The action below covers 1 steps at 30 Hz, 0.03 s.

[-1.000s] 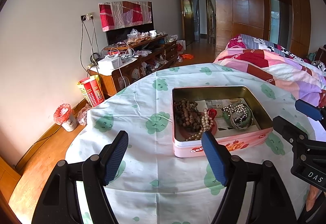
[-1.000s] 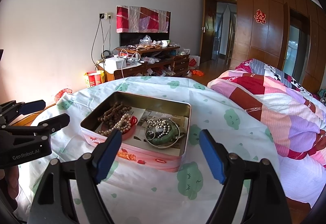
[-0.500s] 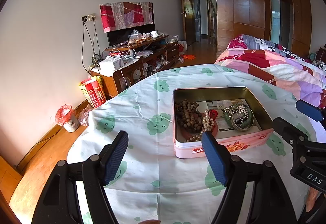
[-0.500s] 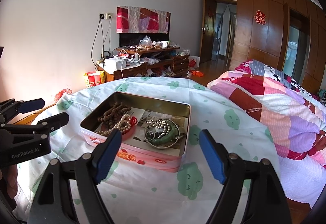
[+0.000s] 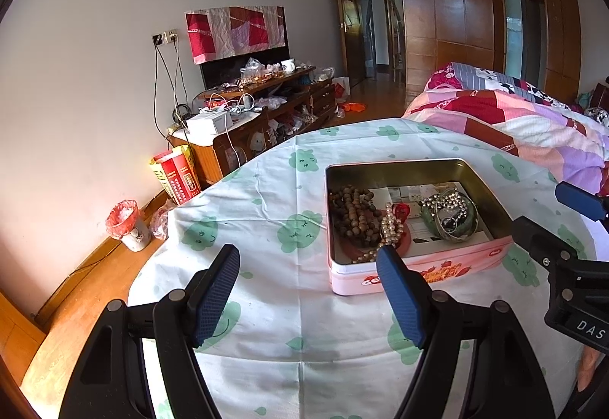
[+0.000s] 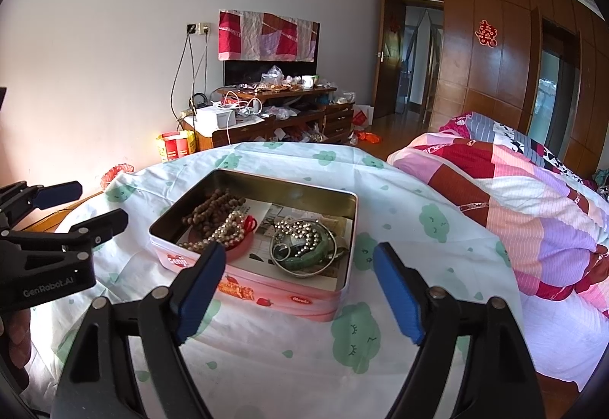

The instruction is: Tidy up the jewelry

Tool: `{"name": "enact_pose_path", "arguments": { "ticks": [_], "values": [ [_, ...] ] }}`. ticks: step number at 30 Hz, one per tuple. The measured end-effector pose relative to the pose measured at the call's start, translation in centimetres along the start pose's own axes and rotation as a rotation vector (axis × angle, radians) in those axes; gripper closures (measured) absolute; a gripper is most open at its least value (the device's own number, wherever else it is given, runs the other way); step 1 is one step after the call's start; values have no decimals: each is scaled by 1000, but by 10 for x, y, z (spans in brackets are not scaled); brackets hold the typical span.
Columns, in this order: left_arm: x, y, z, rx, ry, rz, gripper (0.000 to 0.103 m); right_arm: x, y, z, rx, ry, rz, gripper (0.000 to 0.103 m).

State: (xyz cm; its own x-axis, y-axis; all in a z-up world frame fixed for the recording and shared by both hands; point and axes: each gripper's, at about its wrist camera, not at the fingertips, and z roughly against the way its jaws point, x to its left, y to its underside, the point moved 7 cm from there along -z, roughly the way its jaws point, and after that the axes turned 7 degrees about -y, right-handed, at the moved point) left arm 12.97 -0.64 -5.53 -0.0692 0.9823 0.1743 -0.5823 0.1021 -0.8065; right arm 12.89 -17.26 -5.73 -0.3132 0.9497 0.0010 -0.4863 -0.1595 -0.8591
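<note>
A pink tin (image 6: 266,289) is being kept on a round table covered by a white cloth (image 6: 399,228) printed with green clouds; the lid is off. Inside, on the tin's left side, brown beads (image 6: 213,211) are being seen piled, with a pearl strand (image 6: 228,230) lying across them and over a red disc (image 6: 243,247). On the right side, a green bangle (image 6: 308,259) is being seen with a silver bead chain (image 6: 300,230) heaped on it and a thin metal hoop around it — all resting on printed paper (image 6: 266,224).

The left gripper (image 5: 308,301) is being held above the cloth, in front of the tin's near left corner; its blue pads (image 5: 215,299) are being kept wide apart, and nothing is being gripped. The right gripper (image 6: 300,293) is being held before the tin's near wall, jaws likewise wide apart and empty — the tin is being framed between them in that view, untouched. Each gripper is being seen at the edge of the other's view.

A quilted bed (image 6: 533,198) is being seen to the right of the table. A cluttered TV stand (image 6: 274,114) is being seen against the far wall.
</note>
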Motion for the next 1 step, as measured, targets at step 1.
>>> {"name": "enact_pose_path", "arguments": {
  "ticks": [1],
  "values": [
    [0, 0, 0, -1, -4, -4, 28, 0, 0, -1, 1, 2, 0, 19]
  ]
}}
